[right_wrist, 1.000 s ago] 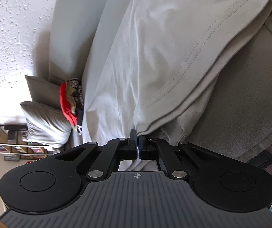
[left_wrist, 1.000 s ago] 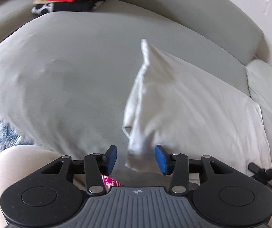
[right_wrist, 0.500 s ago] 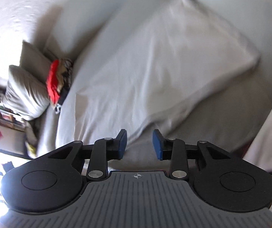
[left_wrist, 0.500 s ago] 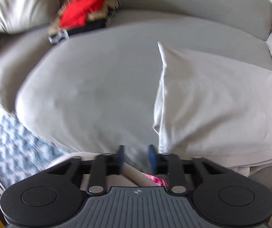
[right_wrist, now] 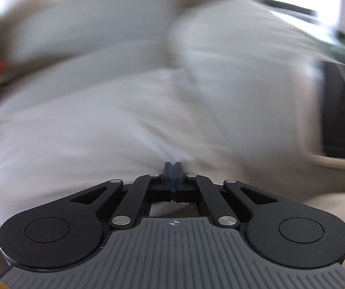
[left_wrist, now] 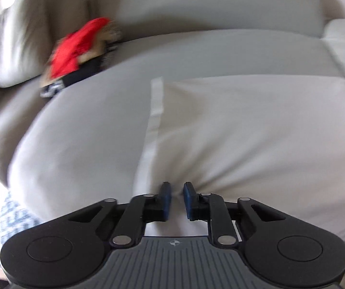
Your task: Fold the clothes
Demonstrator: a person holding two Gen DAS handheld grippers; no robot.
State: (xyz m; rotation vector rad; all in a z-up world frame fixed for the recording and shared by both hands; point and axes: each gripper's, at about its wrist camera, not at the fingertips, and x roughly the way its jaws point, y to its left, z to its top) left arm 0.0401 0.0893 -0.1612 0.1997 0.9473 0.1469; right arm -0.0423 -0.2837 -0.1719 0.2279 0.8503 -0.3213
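While low over shirt [left_wrist: 244, 132], both grippers.

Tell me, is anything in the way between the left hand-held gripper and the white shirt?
No, nothing visible is in the way. The left hand-held gripper already has the near edge of the white shirt bunched in the narrow gap between its blue pads. The red clothes pile lies far back on the sofa.
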